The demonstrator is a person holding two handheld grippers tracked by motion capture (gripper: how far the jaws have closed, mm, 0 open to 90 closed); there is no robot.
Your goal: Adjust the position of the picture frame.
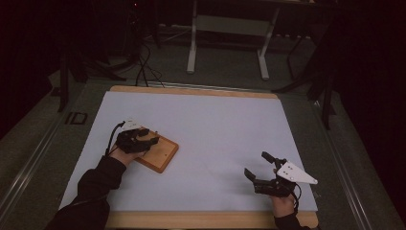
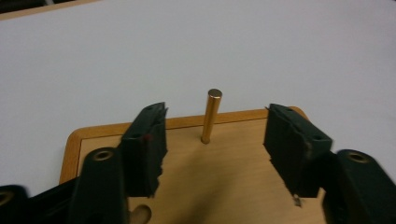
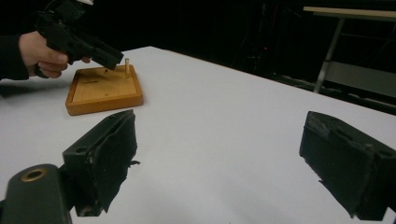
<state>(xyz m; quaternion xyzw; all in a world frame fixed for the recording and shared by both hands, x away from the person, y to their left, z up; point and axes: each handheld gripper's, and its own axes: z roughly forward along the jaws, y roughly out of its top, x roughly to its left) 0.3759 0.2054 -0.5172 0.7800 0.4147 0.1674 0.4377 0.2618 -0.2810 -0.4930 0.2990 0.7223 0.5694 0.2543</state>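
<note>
Left hand-held gripper over a wooden peg board; right hand-held gripper idle on the tabletop.

High view: left hand-held gripper (image 1: 149,139) above the wooden board (image 1: 160,154) at the left of the white tabletop (image 1: 215,129); right hand-held gripper (image 1: 257,166) well apart, near the front edge. Left gripper view: jaws part-spread, grasping nothing; brass peg (image 2: 211,115) upright beyond them, untouched. Right gripper view: jaws released wide over bare tabletop; board and peg (image 3: 126,66) far left, under the other gripper.

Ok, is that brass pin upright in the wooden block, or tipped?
Upright. In the left gripper view the brass pin stands straight in the wooden block, seated near its far edge, untouched, beyond the tips of the left tongs.
</note>
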